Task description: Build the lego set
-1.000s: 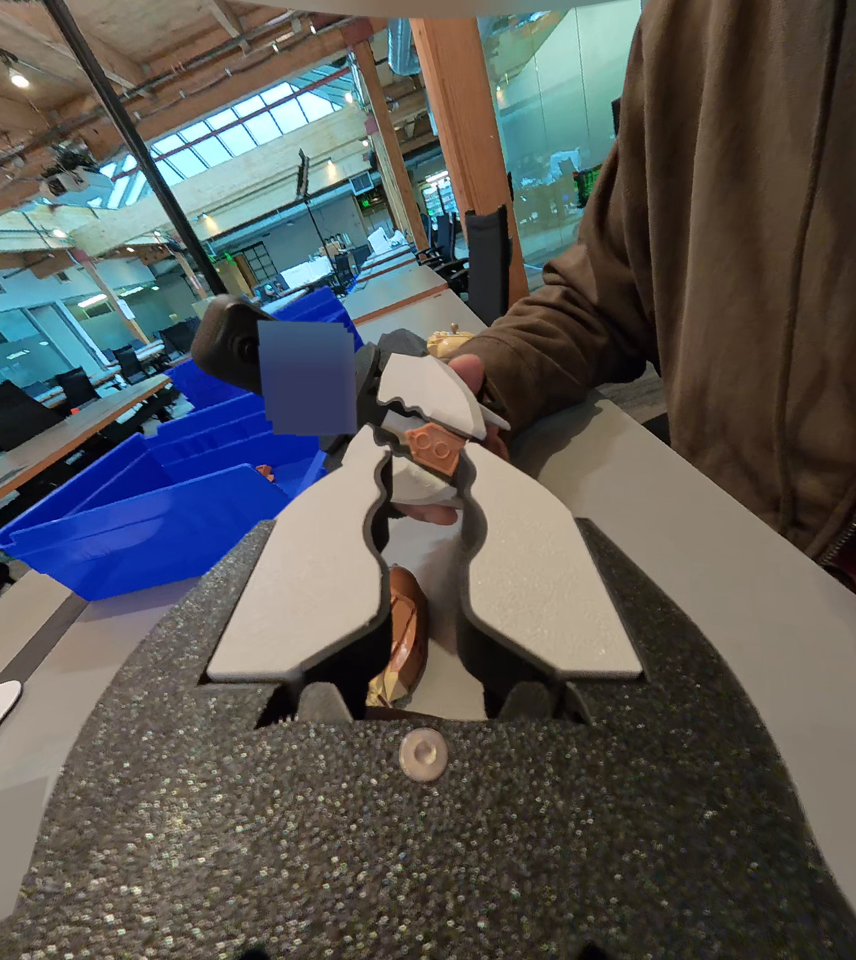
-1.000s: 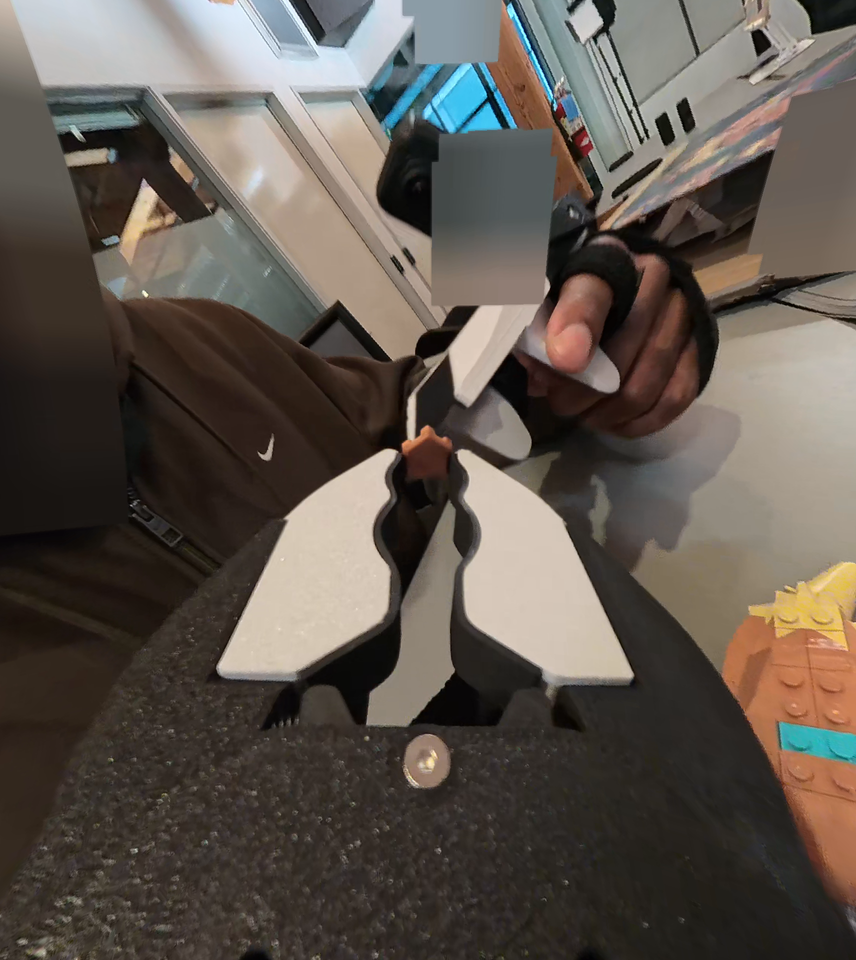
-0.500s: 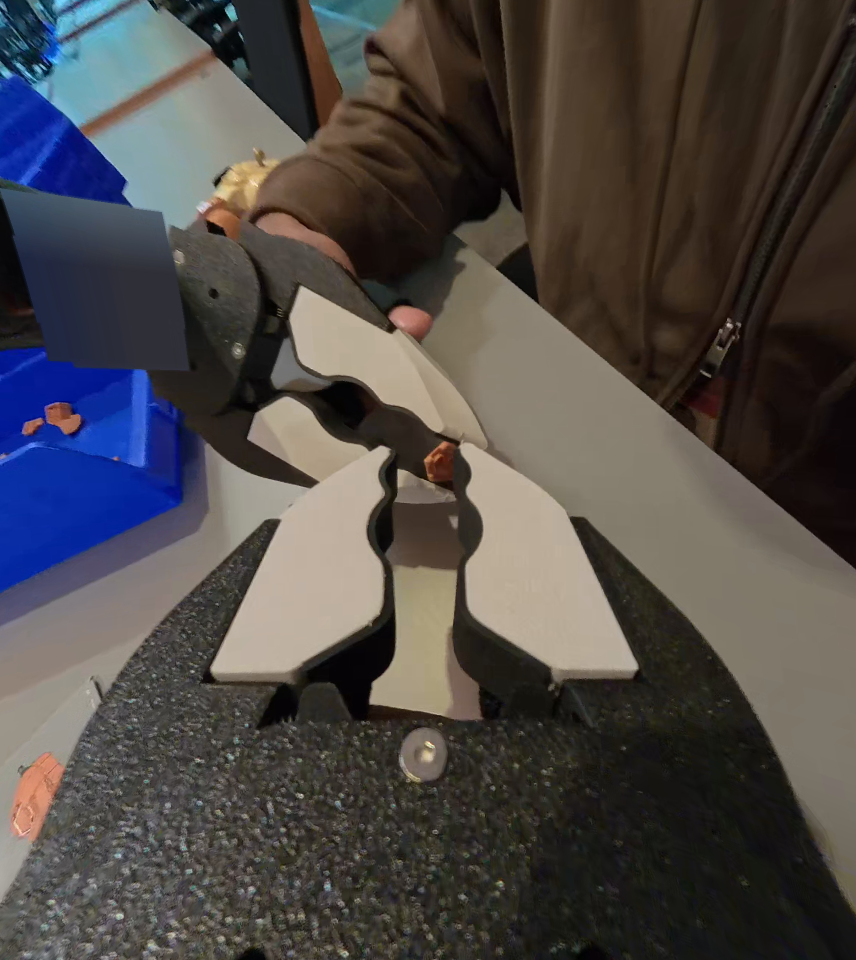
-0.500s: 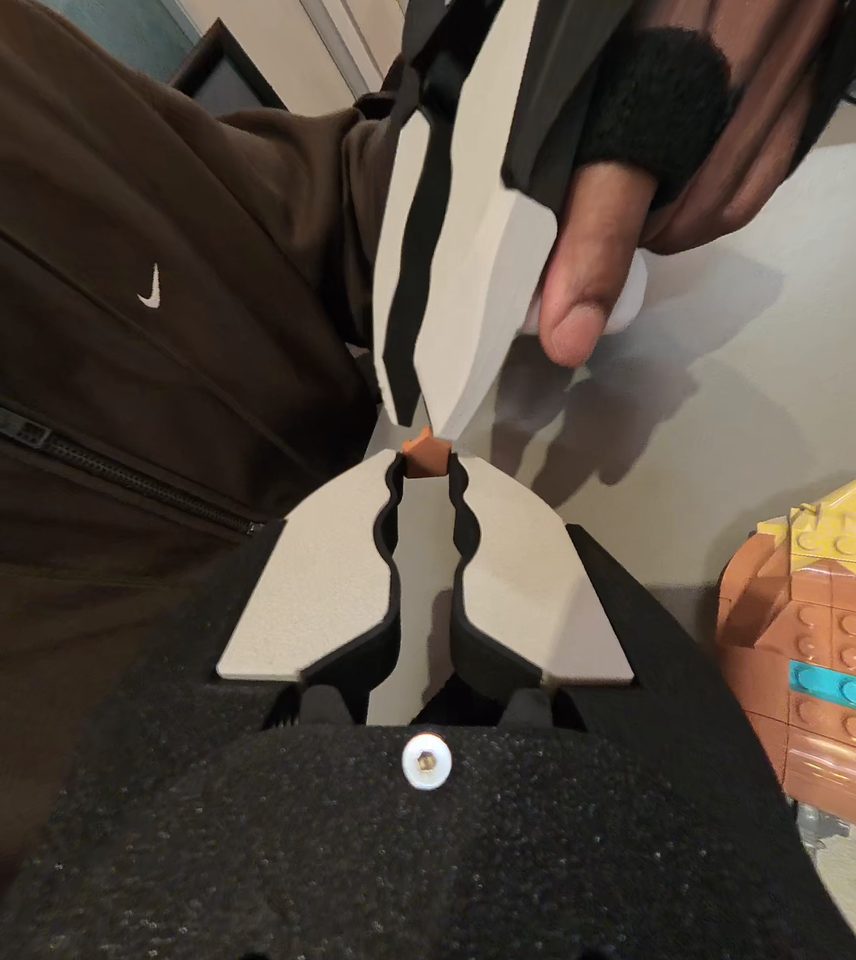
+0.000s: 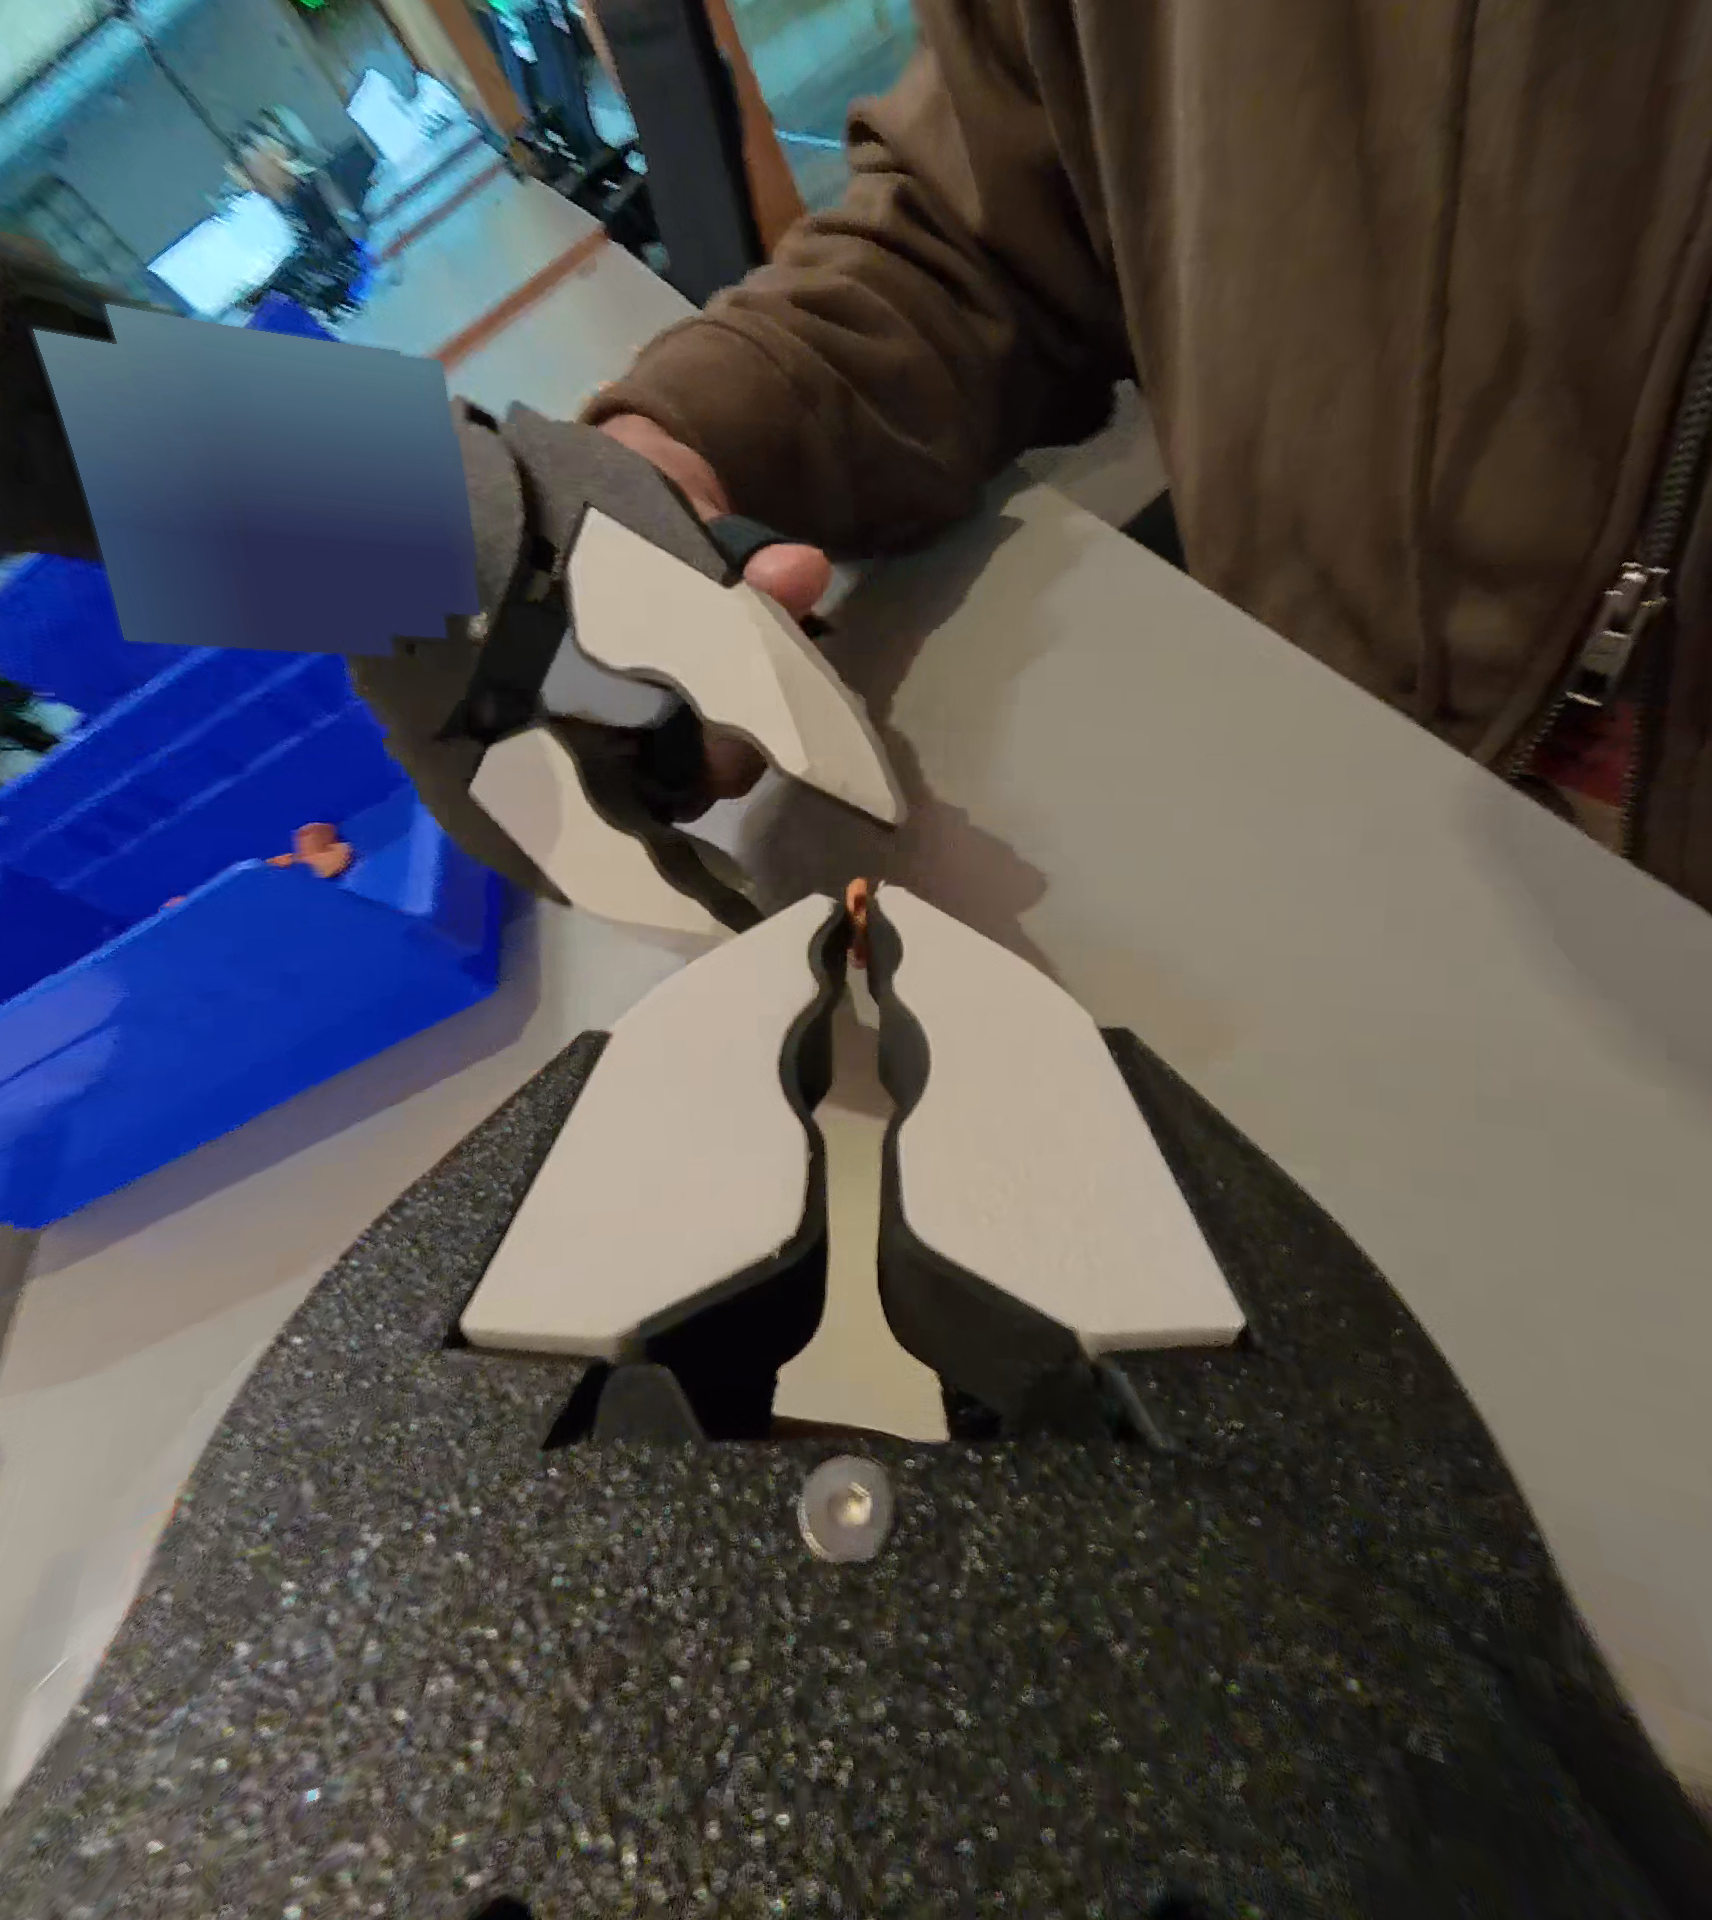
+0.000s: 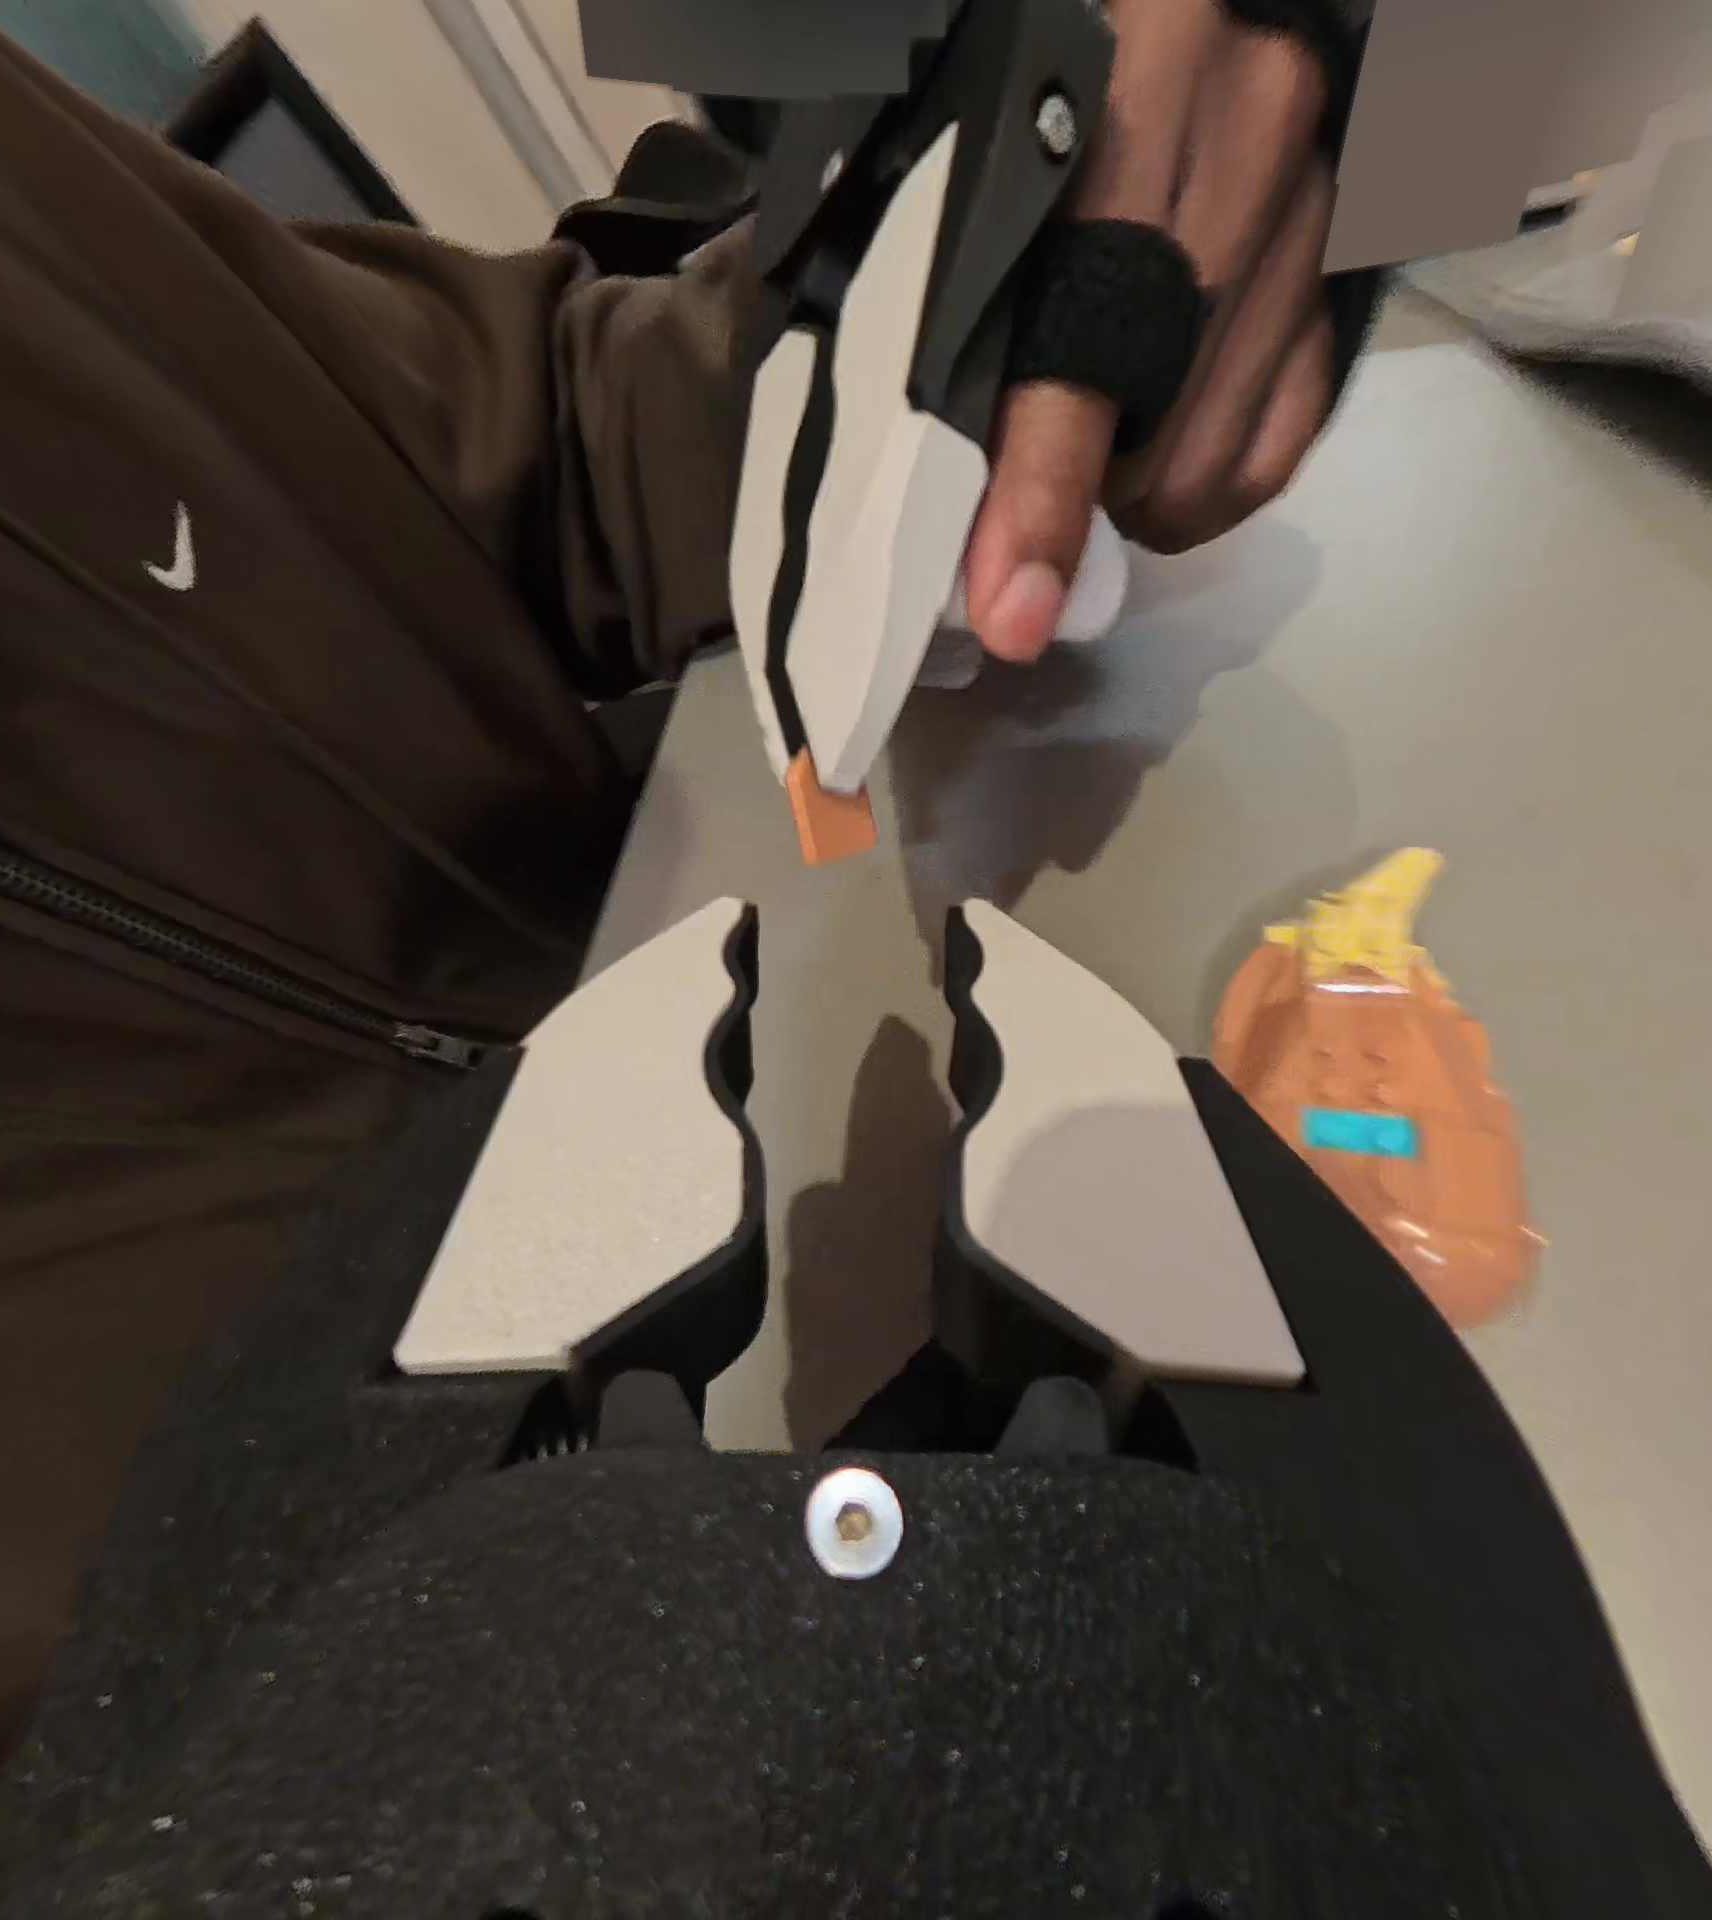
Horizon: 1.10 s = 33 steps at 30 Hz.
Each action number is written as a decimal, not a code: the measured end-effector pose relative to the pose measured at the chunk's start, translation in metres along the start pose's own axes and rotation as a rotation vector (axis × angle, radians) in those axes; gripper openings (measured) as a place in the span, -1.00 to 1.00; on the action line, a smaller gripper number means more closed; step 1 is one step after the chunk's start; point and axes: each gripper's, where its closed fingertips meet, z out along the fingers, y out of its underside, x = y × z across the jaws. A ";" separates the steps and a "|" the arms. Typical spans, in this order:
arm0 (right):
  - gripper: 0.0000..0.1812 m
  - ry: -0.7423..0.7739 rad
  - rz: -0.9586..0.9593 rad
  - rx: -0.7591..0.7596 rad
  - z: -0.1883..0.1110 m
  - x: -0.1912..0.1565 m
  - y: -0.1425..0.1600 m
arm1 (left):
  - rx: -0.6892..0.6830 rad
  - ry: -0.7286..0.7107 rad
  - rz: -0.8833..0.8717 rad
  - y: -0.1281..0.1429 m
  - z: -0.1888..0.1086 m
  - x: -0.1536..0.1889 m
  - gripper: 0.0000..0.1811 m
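The small orange lego piece (image 6: 829,818) shows only edge-on in the left wrist view; the right wrist view shows a flat plate. The left gripper (image 5: 857,914) pinches it at the fingertips, above the grey table (image 5: 1299,935). The right gripper (image 6: 850,914) gapes wide, empty, just beside it. The orange lego model (image 6: 1392,1122) lies blurred nearby; blue bins (image 5: 156,935) beyond.

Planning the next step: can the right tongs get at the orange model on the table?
Probably yes: the right tongs are open and empty, and the orange model lies uncovered to their right, nothing between.
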 end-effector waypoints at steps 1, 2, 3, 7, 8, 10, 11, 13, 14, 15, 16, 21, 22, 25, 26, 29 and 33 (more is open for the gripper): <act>-0.59 0.056 -0.011 0.019 -0.009 0.008 -0.003 | 0.009 -0.040 0.010 0.001 -0.004 -0.005 -0.97; -0.56 0.132 -0.023 0.027 -0.018 0.019 -0.003 | 0.017 -0.087 0.022 0.001 -0.008 -0.012 -0.97; -0.49 0.216 -0.034 0.028 -0.027 0.032 -0.003 | 0.023 -0.133 0.037 0.002 -0.012 -0.018 -0.97; -0.34 0.421 -0.024 -0.064 -0.043 0.067 0.017 | -0.015 -0.270 0.117 0.010 -0.016 -0.034 -0.97; -0.30 0.445 -0.016 -0.095 -0.041 0.073 0.023 | -0.033 -0.293 0.137 0.013 -0.015 -0.037 -0.97; -0.23 0.474 -0.018 -0.159 -0.036 0.081 0.035 | -0.068 -0.327 0.177 0.020 -0.013 -0.041 -0.97; -0.21 0.477 -0.021 -0.180 -0.032 0.083 0.040 | -0.087 -0.342 0.200 0.023 -0.012 -0.042 -0.97; -0.20 0.477 -0.017 -0.211 -0.025 0.087 0.047 | -0.126 -0.370 0.255 0.028 -0.010 -0.046 -0.97; -0.19 0.482 -0.022 -0.225 -0.023 0.089 0.049 | -0.146 -0.383 0.286 0.030 -0.009 -0.047 -0.96; -0.19 0.484 -0.030 -0.235 -0.021 0.091 0.051 | -0.164 -0.393 0.317 0.032 -0.008 -0.049 -0.97; -0.20 0.486 -0.040 -0.238 -0.020 0.092 0.051 | -0.183 -0.394 0.344 0.034 -0.006 -0.049 -0.96; -0.27 0.494 -0.056 -0.240 -0.020 0.099 0.049 | -0.245 -0.383 0.429 0.043 -0.003 -0.049 -0.96; -0.30 0.489 -0.063 -0.242 -0.020 0.099 0.049 | -0.254 -0.376 0.438 0.046 -0.003 -0.049 -0.96; -0.37 0.456 -0.093 -0.254 -0.017 0.099 0.048 | -0.263 -0.363 0.455 0.050 -0.003 -0.050 -0.96; -0.37 0.440 -0.107 -0.259 -0.016 0.098 0.047 | -0.264 -0.355 0.460 0.051 -0.002 -0.050 -0.96; -0.38 0.363 -0.150 -0.276 -0.013 0.092 0.048 | -0.268 -0.340 0.475 0.053 -0.002 -0.050 -0.96; -0.38 0.248 -0.282 -0.314 -0.006 0.081 0.051 | -0.258 -0.312 0.491 0.054 0.002 -0.047 -0.96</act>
